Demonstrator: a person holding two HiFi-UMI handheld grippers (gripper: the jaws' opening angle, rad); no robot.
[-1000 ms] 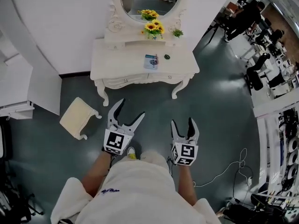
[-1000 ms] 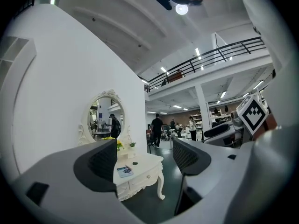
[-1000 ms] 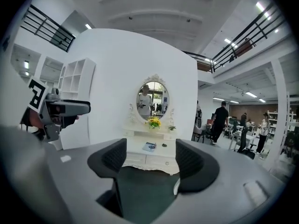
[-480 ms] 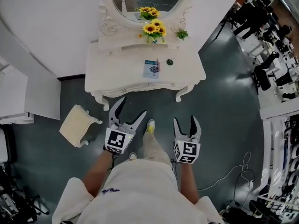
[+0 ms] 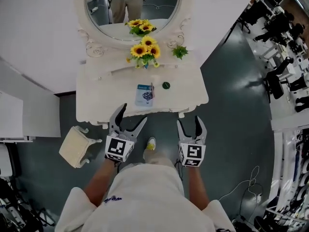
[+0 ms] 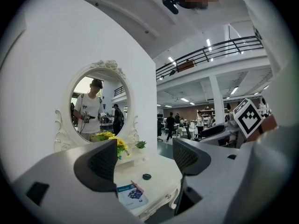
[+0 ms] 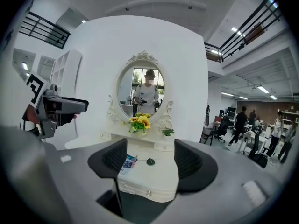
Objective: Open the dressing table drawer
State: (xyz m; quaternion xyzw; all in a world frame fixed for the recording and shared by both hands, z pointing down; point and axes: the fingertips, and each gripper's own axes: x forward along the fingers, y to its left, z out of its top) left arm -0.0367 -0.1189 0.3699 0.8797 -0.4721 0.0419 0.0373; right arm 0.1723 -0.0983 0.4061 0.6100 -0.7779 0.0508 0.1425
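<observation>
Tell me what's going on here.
A person stands at a white dressing table, holding a two-jaw gripper in each hand. The left gripper and the right gripper both hang open and empty, just short of the table's front edge. The drawer looks shut, its knob untouched. A booklet and sunflowers sit on top.

A white dressing table [image 5: 96, 98] stands against the wall on a dark grey-green floor [image 5: 231, 124]. On its top lie a blue-and-white booklet [image 5: 144, 94] and, near it, a small dark green round object [image 5: 166, 85]. Sunflowers [image 5: 144, 50] and a small green plant [image 5: 179, 51] sit on the raised back ledge. A cream stool [image 5: 76, 146] stands on the floor nearby.
</observation>
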